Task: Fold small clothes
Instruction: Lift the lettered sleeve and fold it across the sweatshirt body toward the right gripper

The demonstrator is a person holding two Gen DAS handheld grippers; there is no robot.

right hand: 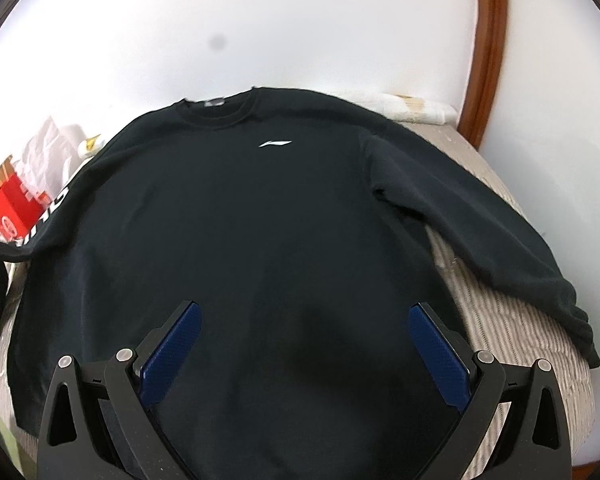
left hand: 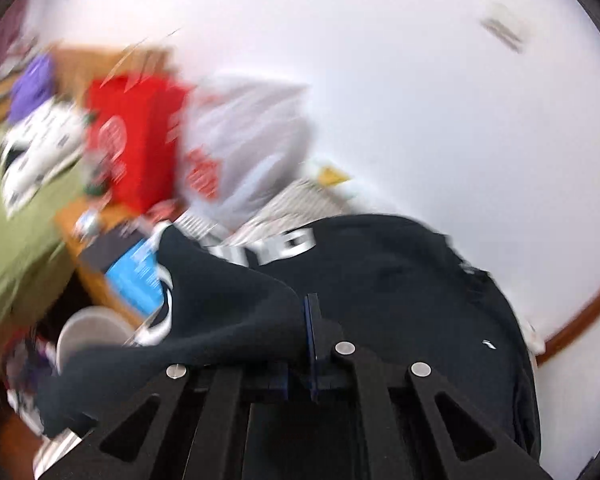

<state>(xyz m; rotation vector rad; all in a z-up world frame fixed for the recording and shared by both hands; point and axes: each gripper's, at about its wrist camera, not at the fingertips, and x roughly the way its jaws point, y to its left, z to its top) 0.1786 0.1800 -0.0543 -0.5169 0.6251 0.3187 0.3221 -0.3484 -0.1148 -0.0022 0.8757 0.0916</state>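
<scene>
Left wrist view is motion-blurred; background items are hard to read: red bag (left hand: 136, 140), grey plastic bag (left hand: 252, 140), green cloth (left hand: 24, 216), blue-labelled box (left hand: 134, 272), white bowl (left hand: 92, 336). Lower frame is cut off by the gripper body.

Sweater (right hand: 260, 240): black, white chest logo, spread front-up on a striped cushion (right hand: 500, 320). Collar lies at the far side, near the white wall (right hand: 300, 20). Its sleeve on the picture's right lies flat, the cuff reaching the cushion's right edge. The other sleeve (left hand: 220, 300), w/ white lettering, runs off-frame at left in the right wrist view.

Left gripper (left hand: 312, 344): fingers closed, pinching a fold of that lettered sleeve; cloth lifted and draped across the gripper's left side, hiding what is beneath.

Right gripper (right hand: 300, 344): fingers wide apart above the sweater's lower body, nothing between them. Contact w/ fabric cannot be told.

Brown wooden rail (right hand: 488, 40) curves at the right. Bare cushion shows only at the right and bottom-right.
</scene>
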